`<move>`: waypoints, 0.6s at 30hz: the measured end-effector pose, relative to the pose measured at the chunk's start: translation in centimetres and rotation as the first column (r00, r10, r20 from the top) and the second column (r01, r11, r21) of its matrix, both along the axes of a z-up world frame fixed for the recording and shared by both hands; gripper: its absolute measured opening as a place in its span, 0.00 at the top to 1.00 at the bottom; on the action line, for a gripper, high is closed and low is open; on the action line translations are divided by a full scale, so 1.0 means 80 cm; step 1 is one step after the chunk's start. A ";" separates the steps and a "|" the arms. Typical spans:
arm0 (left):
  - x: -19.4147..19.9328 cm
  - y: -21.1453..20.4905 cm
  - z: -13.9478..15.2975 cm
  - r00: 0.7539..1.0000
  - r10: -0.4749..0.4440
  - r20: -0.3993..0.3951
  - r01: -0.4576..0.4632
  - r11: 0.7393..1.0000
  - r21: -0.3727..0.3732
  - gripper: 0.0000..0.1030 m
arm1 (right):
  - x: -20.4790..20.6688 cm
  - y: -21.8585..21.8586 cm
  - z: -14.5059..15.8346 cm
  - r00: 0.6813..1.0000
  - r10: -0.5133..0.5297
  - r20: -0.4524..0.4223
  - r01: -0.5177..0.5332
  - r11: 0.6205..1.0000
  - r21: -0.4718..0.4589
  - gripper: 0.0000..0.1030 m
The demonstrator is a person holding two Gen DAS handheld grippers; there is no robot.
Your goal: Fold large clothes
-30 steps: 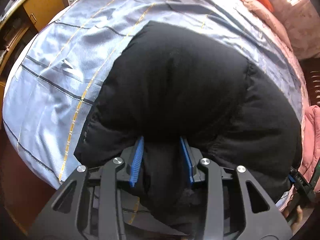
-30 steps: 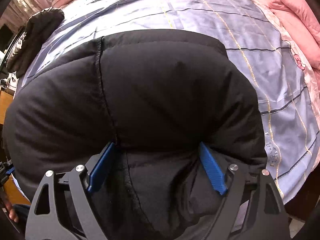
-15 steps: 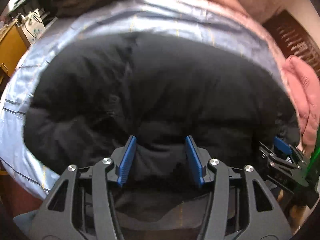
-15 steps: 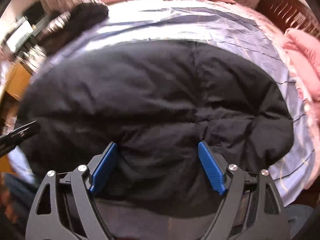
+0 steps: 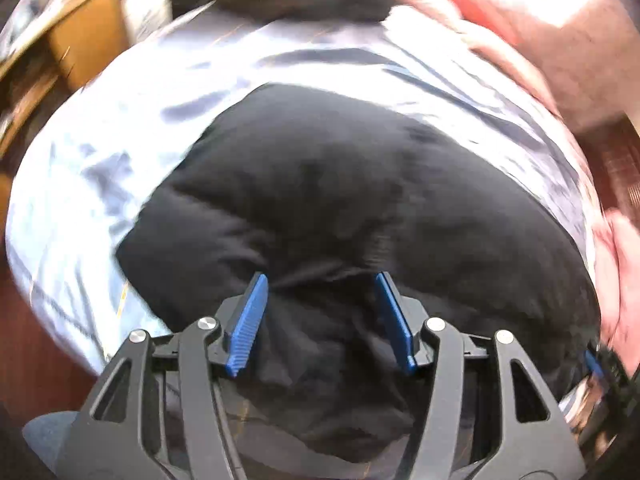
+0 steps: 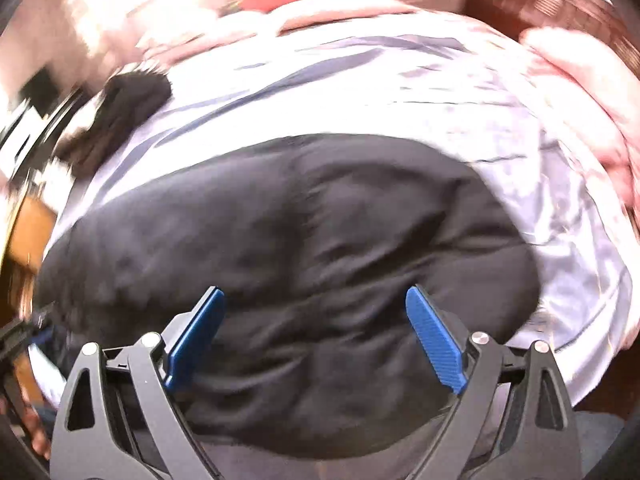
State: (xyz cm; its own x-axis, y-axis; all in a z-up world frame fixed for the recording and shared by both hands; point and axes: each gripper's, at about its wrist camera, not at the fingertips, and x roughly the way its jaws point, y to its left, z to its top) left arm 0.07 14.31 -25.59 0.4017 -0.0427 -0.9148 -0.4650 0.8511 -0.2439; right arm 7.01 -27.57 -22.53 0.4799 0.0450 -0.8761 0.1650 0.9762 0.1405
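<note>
Now the left gripper [image 5: 320, 320] fingers have just been opened, black jacket [image 5: 360, 208] cloth bunched between, apparently unpinched; right gripper [image 6: 316, 332] fingers are spread over the jacket on the bed [image 6: 400, 80]. Fold likely released.

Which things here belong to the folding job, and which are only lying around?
For the job:
- black padded coat
- left claw
- right claw
- bed sheet

Lying about:
- second dark garment
- pink quilt
- wooden cabinet
</note>
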 end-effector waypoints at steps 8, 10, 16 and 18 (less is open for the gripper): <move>0.016 -0.018 -0.018 0.998 -0.028 -0.062 0.033 0.996 0.077 0.43 | 0.022 -0.020 -0.053 0.989 -0.060 -0.133 0.065 0.997 0.036 0.15; 0.007 -0.020 0.000 0.999 -0.045 -0.008 0.046 0.997 0.069 0.30 | 0.017 -0.015 -0.033 0.995 -0.043 -0.085 0.046 0.999 0.027 0.15; -0.021 -0.074 0.109 0.965 -0.182 0.190 0.151 0.974 0.170 0.03 | -0.036 0.045 0.066 0.995 0.056 0.081 -0.050 0.996 -0.073 0.01; -0.031 -0.097 0.149 0.941 -0.237 0.241 0.195 0.963 0.185 0.02 | -0.051 0.071 0.099 0.988 0.094 0.122 -0.078 0.988 -0.131 0.01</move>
